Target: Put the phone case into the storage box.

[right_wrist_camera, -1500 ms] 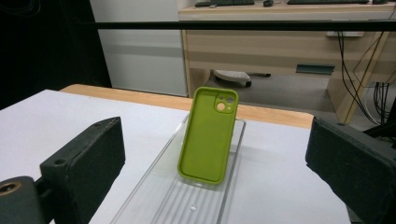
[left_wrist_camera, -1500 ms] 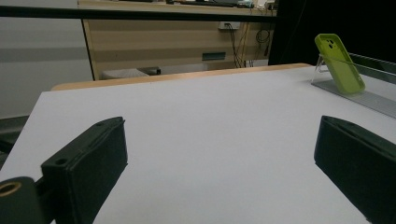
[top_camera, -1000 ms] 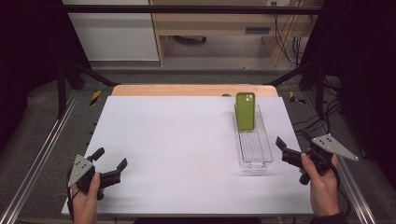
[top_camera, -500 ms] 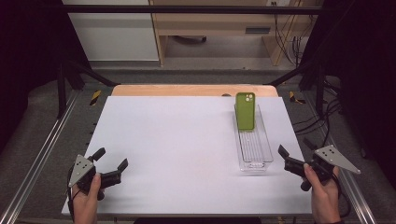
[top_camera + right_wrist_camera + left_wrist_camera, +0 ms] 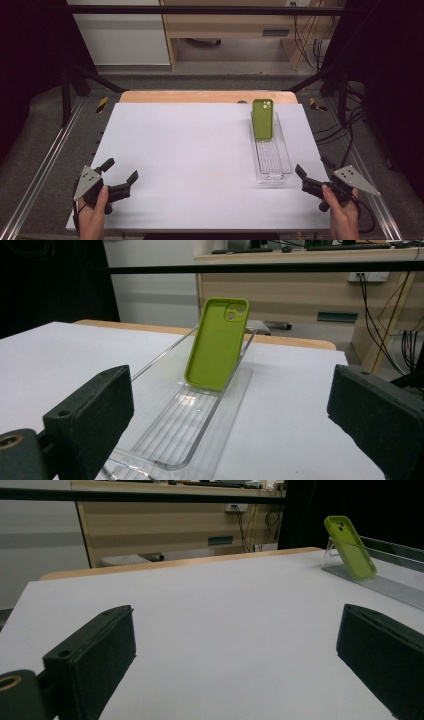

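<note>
A green phone case (image 5: 262, 119) stands upright, leaning against the far end wall of a long clear plastic tray (image 5: 273, 162) on the right half of the white table. My right gripper (image 5: 312, 166) is open just right of the tray's near end, with nothing between its jaws. In the right gripper view the phone case (image 5: 217, 345) and the clear tray (image 5: 200, 425) lie straight ahead. My left gripper (image 5: 121, 170) is open and empty near the table's front left corner. In the left gripper view the phone case (image 5: 350, 547) stands far off to the right.
The white table top (image 5: 190, 145) has a wooden strip (image 5: 200, 96) along its far edge. Metal rails (image 5: 45, 165) run along both sides. Beyond the table stand a wooden desk (image 5: 240, 25) and hanging cables (image 5: 315, 45).
My right gripper has sunk and drawn back toward the table's near right corner, its jaws still wide. The left gripper, the case and the tray have not moved.
</note>
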`<act>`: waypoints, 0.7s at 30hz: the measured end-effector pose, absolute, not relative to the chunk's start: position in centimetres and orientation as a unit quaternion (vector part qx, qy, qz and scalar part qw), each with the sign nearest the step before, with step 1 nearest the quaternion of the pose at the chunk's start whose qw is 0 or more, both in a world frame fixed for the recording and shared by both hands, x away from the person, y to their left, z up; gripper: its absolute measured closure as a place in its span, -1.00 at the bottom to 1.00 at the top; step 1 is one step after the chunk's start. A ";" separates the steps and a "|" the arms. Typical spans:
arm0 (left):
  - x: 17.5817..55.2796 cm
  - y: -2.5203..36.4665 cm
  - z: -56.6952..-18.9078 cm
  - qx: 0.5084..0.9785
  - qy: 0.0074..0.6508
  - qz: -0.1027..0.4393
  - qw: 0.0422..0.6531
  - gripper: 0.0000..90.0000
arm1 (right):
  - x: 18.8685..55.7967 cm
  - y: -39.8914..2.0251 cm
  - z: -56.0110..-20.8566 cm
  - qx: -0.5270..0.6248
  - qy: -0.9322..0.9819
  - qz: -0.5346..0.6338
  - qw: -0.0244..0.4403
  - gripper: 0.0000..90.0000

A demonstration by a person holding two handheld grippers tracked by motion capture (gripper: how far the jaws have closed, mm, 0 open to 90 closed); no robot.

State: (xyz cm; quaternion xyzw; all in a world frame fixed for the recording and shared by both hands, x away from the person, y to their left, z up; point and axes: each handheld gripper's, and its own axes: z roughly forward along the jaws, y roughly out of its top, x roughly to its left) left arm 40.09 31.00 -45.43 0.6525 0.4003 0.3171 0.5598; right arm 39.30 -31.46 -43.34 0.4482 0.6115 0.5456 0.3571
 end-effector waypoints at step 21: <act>40.1 30.9 -45.4 0.654 0.392 0.316 0.565 -0.95 | 38.7 -30.6 -45.7 0.435 0.616 0.549 0.360 -0.89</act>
